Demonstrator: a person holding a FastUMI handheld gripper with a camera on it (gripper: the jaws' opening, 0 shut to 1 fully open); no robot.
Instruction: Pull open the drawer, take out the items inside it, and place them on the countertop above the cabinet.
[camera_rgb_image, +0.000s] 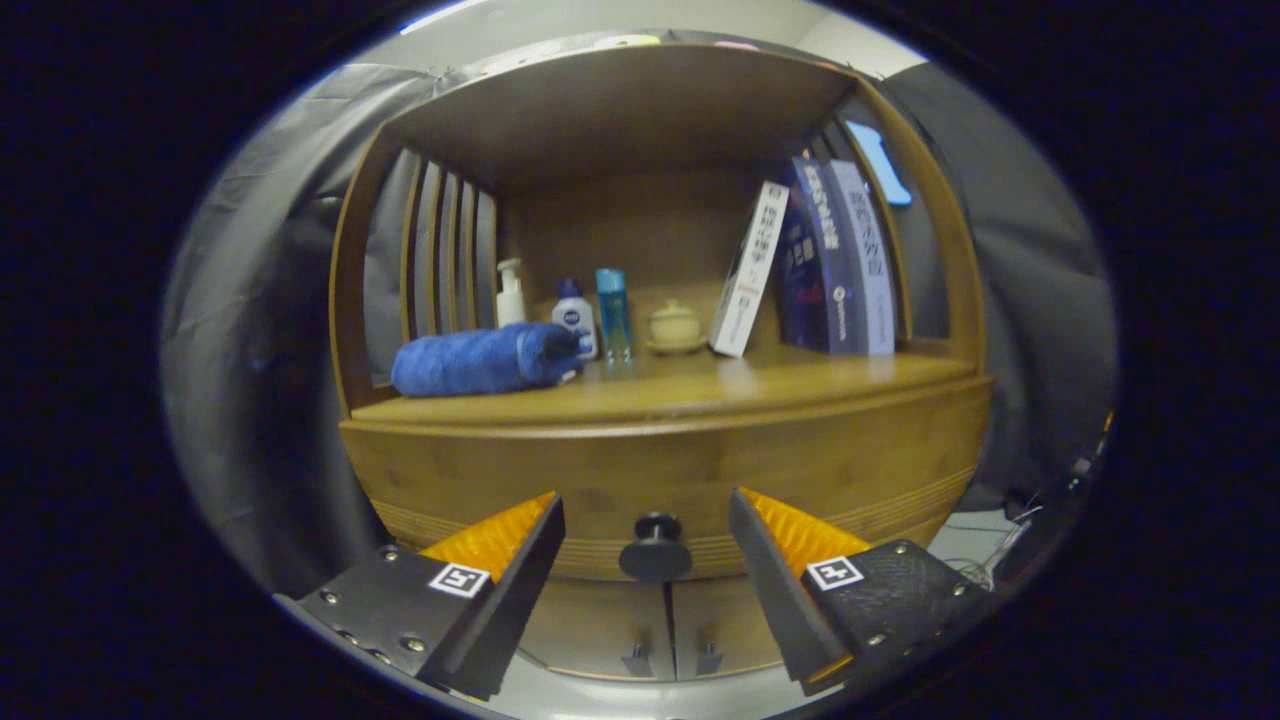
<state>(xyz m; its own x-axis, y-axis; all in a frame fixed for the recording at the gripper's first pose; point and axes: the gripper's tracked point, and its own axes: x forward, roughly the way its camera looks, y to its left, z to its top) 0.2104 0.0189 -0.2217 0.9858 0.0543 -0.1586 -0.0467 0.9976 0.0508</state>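
A wooden cabinet faces me, its drawer front (670, 470) closed under the countertop (680, 390). A dark round knob (655, 548) sticks out of the drawer front at its lower middle. My gripper (648, 510) is open, and the knob sits between the two fingers, close to their tips, with a gap on each side. Neither finger touches the knob. The drawer's contents are hidden behind the closed front.
On the countertop lie a rolled blue towel (485, 360), a white pump bottle (511, 292), a small white bottle (575, 318), a teal bottle (613, 314), a lidded beige cup (675, 327) and leaning books (830, 260). Two small doors (670, 625) sit below the drawer.
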